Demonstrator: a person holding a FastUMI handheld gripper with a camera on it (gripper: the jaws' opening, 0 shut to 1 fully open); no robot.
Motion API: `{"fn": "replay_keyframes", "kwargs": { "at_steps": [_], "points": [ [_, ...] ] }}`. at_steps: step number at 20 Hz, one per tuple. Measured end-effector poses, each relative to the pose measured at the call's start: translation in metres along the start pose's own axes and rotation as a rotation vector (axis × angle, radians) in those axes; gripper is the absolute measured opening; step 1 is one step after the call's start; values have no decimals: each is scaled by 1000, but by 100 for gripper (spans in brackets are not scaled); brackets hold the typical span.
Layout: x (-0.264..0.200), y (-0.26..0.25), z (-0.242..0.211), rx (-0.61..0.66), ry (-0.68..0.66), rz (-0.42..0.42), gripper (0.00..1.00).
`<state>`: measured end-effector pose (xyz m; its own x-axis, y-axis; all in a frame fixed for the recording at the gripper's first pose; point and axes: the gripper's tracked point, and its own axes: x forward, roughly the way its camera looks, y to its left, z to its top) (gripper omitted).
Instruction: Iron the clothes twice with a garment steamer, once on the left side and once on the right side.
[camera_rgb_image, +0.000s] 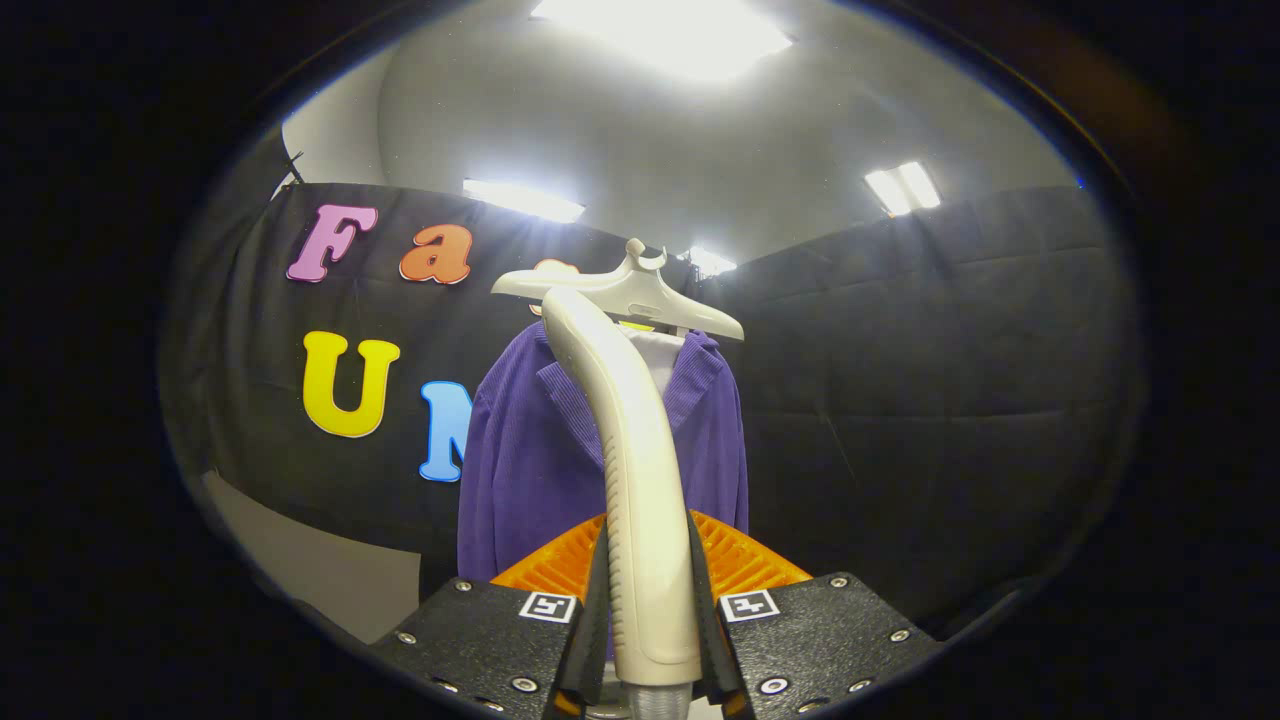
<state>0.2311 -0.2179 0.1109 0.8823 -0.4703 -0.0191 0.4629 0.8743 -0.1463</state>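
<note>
My gripper (648, 610) is shut on the cream handle of the garment steamer (630, 450), both fingers pressing its lower part. The handle rises from between the fingers and curves up to its head near the hanger. Beyond it hangs a purple jacket (520, 470) over a white shirt (660, 355) on a pale hanger (640, 290). The steamer handle stands in front of the jacket's middle and hides its front opening. I cannot tell whether the steamer head touches the cloth.
Black cloth walls (950, 400) close the booth behind and to the right of the jacket. A pale strip of wall or floor (320, 570) shows at the lower left. Ceiling lights (660, 35) glare overhead.
</note>
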Motion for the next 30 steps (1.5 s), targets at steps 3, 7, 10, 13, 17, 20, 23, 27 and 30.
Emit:
{"fn": "replay_keyframes", "kwargs": {
  "at_steps": [3,7,10,13,17,20,23,27,30],
  "points": [
    [24,6,-5,-17,-2,-31,38],
    [48,20,-24,-34,24,-43,38],
    [56,27,-44,-68,59,-48,38],
    [60,36,-65,-98,90,-59,38],
    [59,46,-93,-148,124,-59,38],
    [55,49,-117,-173,163,-56,38],
    [50,48,-142,-188,208,-46,38],
    [44,43,-171,-206,256,-37,38],
    [33,41,-190,-223,279,-36,38]
  ]
}}
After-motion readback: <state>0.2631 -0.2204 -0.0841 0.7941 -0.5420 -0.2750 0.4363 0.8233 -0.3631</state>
